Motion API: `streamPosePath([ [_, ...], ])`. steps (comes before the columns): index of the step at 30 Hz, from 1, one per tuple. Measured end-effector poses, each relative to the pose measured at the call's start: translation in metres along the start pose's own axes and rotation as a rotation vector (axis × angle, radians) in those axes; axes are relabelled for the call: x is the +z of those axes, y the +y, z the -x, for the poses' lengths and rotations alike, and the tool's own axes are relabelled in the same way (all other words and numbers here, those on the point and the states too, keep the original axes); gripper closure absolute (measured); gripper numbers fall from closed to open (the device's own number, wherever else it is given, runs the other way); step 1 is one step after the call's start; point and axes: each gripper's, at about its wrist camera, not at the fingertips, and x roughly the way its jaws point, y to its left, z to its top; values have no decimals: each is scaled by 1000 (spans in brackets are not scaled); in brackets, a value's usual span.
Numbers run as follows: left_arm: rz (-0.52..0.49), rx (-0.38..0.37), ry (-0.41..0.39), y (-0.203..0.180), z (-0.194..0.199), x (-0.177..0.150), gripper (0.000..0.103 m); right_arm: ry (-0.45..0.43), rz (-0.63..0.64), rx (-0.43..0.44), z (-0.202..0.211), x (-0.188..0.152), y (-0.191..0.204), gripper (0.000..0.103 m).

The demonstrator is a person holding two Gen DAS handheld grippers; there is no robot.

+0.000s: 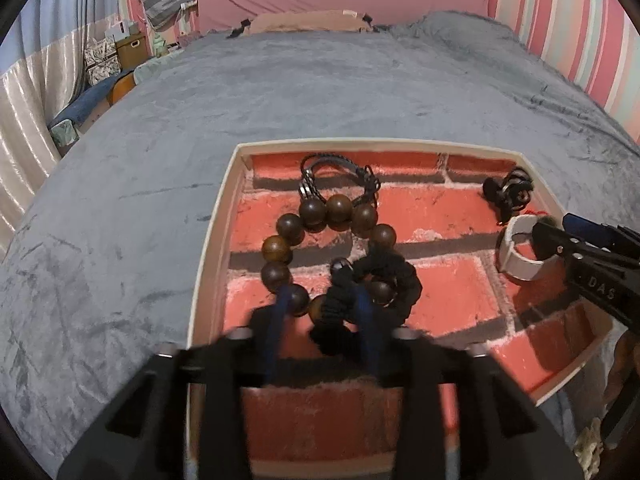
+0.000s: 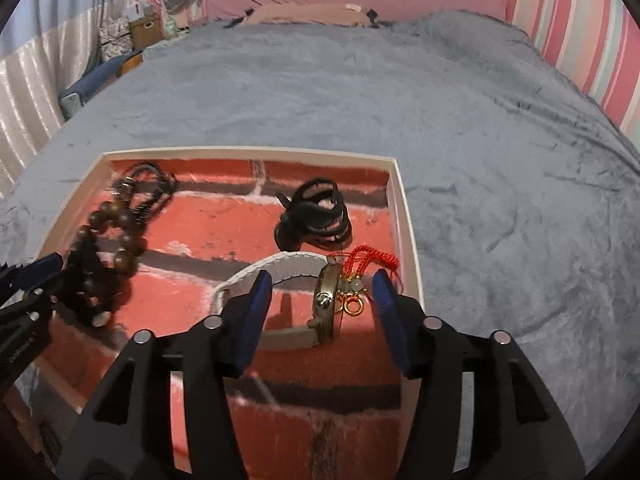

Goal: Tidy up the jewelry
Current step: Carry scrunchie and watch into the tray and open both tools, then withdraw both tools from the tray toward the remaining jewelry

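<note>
One shallow tray [image 1: 218,216] [image 2: 408,240] with a cream rim and a red brick-pattern floor is set on a grey plush bedspread [image 1: 140,184] [image 2: 500,152]. All jewelry seen is held inside it.

Contents, placed relative to the tray's rim:
- One wooden bead bracelet [image 1: 290,227] [image 2: 124,236], of large dark brown beads, is laid near the left wall.
- One thin braided cord bracelet [image 1: 340,172] [image 2: 148,184] is found at the far-left corner, touching the beads.
- One black woven bracelet [image 1: 384,284] [image 2: 86,280] is draped over the near part of the bead loop.
- One black coiled strap piece [image 1: 510,192] [image 2: 316,216] is laid near the far-right corner.
- One wristwatch with a white band [image 1: 516,256] [image 2: 280,268] and brass case is stood on edge by the right wall.
- One red cord charm with gold rings [image 2: 360,276] is lodged just beside the watch case, against the right wall.

Two tongs are recorded. The left gripper [image 1: 320,312] [image 2: 48,276] is held with its blue pads apart, one on each side of the black woven bracelet; contact cannot be told. The right gripper [image 2: 320,300] [image 1: 560,236] is spread wide, its pads straddling the watch case without clamping it.
</note>
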Motion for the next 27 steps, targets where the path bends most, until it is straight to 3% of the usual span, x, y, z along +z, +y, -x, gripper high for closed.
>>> streamPosePath([
  [2, -1, 0, -31, 2, 13, -2, 53, -26, 7, 8, 16, 0, -2, 41],
  [7, 21, -14, -83, 12, 54, -9, 38, -86, -9, 37, 59, -13, -9, 9],
  [9, 26, -3, -117, 16, 76, -18, 32, -115, -2, 25, 77, -25, -8, 4],
  [16, 34, 11, -145, 25, 122, -53, 30, -153, -7, 16, 120, -71, 2, 4],
  [18, 50, 10, -153, 28, 133, -67, 19, -174, -26, 16, 132, -83, 4, 4],
  [27, 39, 35, -172, 24, 160, -113, 18, -231, -32, -5, 172, -121, 11, 4],
])
